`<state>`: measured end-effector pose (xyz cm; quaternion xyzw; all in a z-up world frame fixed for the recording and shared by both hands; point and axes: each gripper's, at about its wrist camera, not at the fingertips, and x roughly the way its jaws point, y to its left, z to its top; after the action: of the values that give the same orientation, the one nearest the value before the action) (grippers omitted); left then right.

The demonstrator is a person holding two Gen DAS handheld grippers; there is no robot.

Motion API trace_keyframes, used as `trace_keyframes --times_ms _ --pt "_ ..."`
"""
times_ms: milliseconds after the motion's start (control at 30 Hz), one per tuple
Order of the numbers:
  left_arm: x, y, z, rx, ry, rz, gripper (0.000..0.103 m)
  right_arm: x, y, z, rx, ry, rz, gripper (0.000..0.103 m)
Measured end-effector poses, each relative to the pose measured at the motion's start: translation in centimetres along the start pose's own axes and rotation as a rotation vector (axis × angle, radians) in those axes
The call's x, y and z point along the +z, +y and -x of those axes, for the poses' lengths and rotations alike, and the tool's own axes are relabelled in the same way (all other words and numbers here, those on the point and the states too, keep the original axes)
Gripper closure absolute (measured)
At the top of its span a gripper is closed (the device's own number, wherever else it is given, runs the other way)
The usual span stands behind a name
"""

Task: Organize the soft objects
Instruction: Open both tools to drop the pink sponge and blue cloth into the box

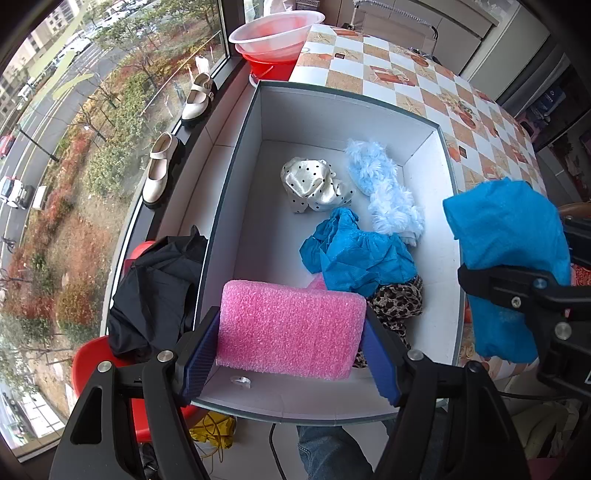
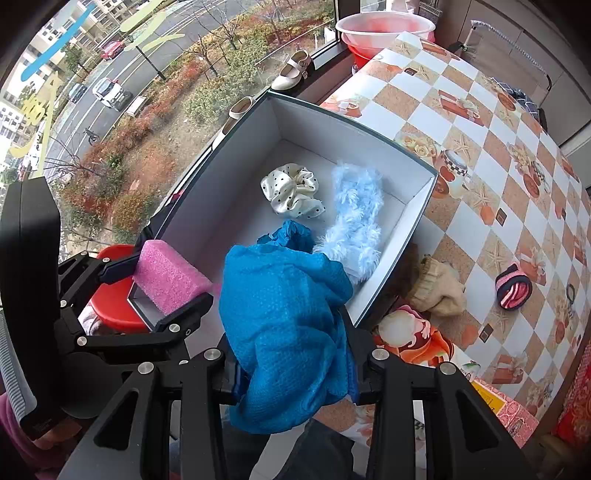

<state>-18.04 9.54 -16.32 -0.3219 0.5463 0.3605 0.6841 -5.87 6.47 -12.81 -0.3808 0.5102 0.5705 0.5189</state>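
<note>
My left gripper (image 1: 290,350) is shut on a pink foam block (image 1: 291,328) and holds it over the near end of an open grey box (image 1: 439,206). My right gripper (image 2: 291,373) is shut on a blue foam sheet (image 2: 288,332), held above the box's near right rim; it also shows in the left wrist view (image 1: 509,240). Inside the box lie a white polka-dot scrunchie (image 1: 314,184), a fluffy light-blue piece (image 1: 388,188), a crumpled blue sheet (image 1: 358,254) and a leopard-print cloth (image 1: 399,306).
The box stands at the edge of a checkered table (image 2: 498,155). On the table lie a beige knit item (image 2: 439,288) and a pink-and-navy striped band (image 2: 513,286). Shoes (image 1: 160,173) sit on the windowsill, basins (image 1: 277,33) stand beyond, and black cloth (image 1: 155,295) lies on a red chair.
</note>
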Motion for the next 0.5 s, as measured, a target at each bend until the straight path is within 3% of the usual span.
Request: trace_keyframes --times_ms 200,300,333,367,400,433,500 --pt "0.2 0.1 -0.4 -0.001 0.017 0.019 0.026 0.4 0.1 -0.1 0.003 0.000 0.004 0.063" --pt "0.2 0.1 -0.8 -0.007 0.032 0.025 0.025 0.8 -0.1 0.1 0.014 -0.007 -0.007 0.057" --pt "0.2 0.2 -0.8 -0.027 0.032 0.031 0.025 0.9 -0.3 0.2 0.018 -0.009 -0.015 0.046" --pt "0.2 0.2 -0.9 -0.040 0.032 0.034 0.022 1.0 -0.5 0.2 0.019 -0.009 -0.022 0.025" --pt "0.1 0.2 -1.0 -0.037 0.036 0.033 0.017 1.0 -0.7 0.4 0.018 -0.014 -0.032 0.015" --pt "0.2 0.1 -1.1 -0.027 0.041 0.034 0.014 1.0 -0.9 0.6 0.014 -0.023 -0.040 0.008" --pt "0.2 0.2 -1.3 -0.017 0.056 0.049 0.004 1.1 -1.2 0.8 0.021 -0.028 -0.049 0.008"
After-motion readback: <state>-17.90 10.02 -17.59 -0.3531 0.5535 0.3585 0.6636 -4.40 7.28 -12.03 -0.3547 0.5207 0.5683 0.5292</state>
